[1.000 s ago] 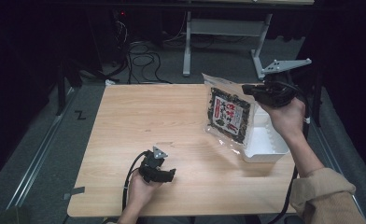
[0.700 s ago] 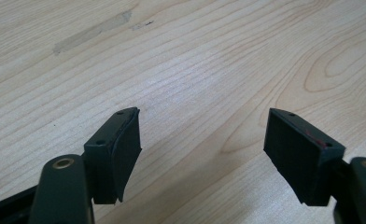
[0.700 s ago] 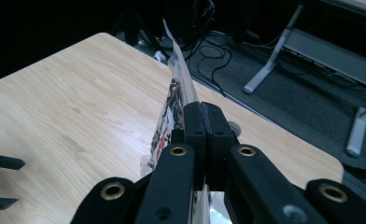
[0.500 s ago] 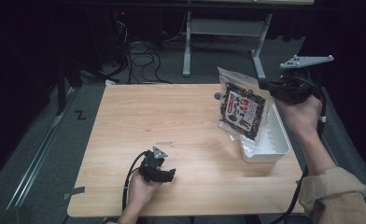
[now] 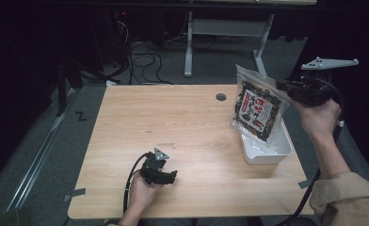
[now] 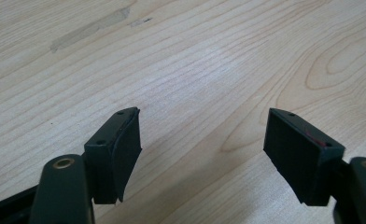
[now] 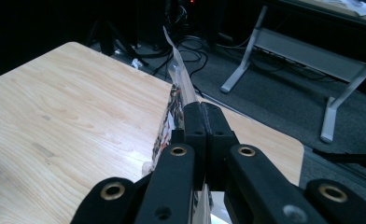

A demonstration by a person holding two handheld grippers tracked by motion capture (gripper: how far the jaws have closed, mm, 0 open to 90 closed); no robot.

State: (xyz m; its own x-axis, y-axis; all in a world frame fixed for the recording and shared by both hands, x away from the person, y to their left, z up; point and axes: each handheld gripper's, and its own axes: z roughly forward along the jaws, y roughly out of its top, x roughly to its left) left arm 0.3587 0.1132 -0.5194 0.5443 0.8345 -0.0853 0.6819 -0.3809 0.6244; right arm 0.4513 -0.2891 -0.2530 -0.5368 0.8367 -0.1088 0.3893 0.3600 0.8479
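Left gripper (image 5: 166,175) rests low over the wood-grain table (image 5: 173,122), jaws spread wide, empty. Farther right, the right gripper (image 5: 286,86) clamps the clear, glossy snack bag (image 5: 257,109) by its edge, above the white rectangular bin (image 5: 272,147).

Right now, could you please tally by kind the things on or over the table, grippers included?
Grippers: 2, the left gripper open and resting low on the table, the right gripper shut on the bag.
Snack bags: 1, the bag held up above the tray.
White trays: 1, the tray.
Total: 4
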